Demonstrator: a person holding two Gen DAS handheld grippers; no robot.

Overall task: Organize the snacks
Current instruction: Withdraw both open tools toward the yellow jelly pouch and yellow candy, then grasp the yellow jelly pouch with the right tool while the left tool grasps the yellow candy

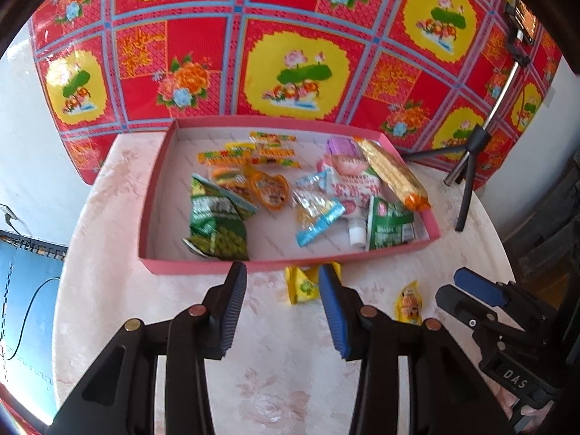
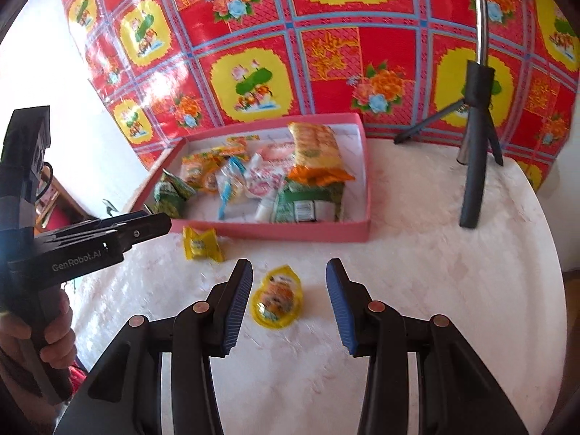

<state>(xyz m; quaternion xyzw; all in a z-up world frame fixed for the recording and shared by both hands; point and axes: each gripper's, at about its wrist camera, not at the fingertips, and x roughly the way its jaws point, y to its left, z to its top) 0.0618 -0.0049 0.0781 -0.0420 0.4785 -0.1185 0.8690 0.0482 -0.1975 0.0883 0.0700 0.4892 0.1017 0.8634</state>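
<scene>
My left gripper [image 1: 282, 272] was released, nothing between the pads, hanging over the yellow candy packet [image 1: 302, 284] that lay on the table [image 1: 108, 290] just near of the pink tray [image 1: 253, 264]. My right gripper [image 2: 289, 272] was released too, jaws apart above the yellow jelly cup [image 2: 277, 297], not touching it. The tray held green bags, a cracker pack [image 1: 393, 174], pouches. A tripod [image 2: 475, 166] stood far right.
</scene>
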